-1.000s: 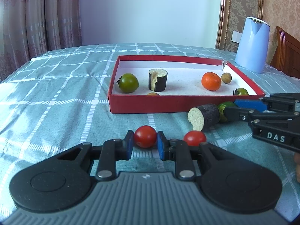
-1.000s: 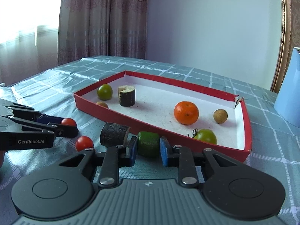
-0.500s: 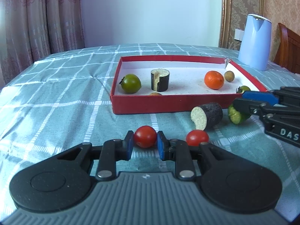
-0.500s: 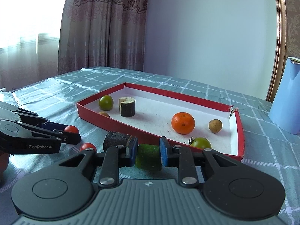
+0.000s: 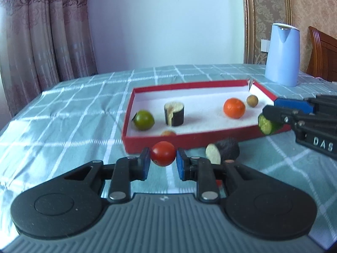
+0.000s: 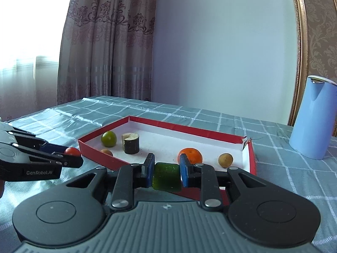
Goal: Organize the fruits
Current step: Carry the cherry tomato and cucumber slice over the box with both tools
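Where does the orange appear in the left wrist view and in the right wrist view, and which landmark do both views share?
Left wrist view: the orange lies right of centre, in the red box's right part.
Right wrist view: the orange sits at centre, partly behind a fingertip of the right gripper.
Shared landmark: the blue kettle beyond the box.

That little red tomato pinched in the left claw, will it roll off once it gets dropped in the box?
Probably yes. The red tomato looks round and smooth, so on the flat floor of the red box it may roll until something stops it. Its glossy skin looks slippery, and it seems soft, so the left claw likely needs a gentle squeeze.
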`<state>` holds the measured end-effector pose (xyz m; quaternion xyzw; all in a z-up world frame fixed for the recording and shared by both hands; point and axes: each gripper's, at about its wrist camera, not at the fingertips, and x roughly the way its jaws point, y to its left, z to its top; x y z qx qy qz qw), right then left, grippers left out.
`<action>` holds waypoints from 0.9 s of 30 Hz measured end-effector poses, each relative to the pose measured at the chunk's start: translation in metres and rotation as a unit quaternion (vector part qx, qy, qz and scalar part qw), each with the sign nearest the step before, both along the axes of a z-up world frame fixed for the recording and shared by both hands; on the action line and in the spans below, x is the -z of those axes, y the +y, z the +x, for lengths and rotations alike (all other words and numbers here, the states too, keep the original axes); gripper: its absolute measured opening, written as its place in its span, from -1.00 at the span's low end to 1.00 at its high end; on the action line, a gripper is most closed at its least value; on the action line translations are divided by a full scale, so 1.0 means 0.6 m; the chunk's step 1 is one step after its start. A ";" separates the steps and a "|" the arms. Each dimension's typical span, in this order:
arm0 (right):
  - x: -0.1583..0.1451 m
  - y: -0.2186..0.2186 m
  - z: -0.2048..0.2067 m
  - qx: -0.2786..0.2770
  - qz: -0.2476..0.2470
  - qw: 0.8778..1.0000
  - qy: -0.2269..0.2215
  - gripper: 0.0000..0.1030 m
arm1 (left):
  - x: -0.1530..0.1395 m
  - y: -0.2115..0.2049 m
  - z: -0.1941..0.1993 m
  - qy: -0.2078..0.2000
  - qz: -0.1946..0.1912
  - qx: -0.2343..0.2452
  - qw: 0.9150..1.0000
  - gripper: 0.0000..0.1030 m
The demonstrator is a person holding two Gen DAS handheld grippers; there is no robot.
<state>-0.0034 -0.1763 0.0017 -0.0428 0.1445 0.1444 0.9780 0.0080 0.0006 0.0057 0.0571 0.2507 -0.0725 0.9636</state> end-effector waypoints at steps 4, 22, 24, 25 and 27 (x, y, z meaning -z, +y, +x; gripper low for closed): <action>0.000 -0.001 0.001 0.003 0.002 1.000 -0.004 -0.51 | -0.003 -0.014 0.019 0.004 0.000 -0.003 1.000 -0.54; -0.002 -0.004 0.019 0.016 -0.009 1.000 0.001 -0.51 | 0.000 -0.037 0.059 0.010 0.003 -0.005 1.000 -0.54; -0.002 -0.004 0.022 0.016 -0.009 1.000 0.003 -0.51 | 0.000 -0.037 0.059 0.010 0.004 -0.005 1.000 -0.54; -0.002 -0.004 0.023 0.016 -0.010 1.000 0.003 -0.51 | 0.000 -0.037 0.059 0.010 0.004 -0.005 1.000 -0.54; -0.004 -0.004 0.026 0.015 -0.011 1.000 0.004 -0.51 | 0.000 -0.037 0.060 0.010 0.003 -0.005 1.000 -0.54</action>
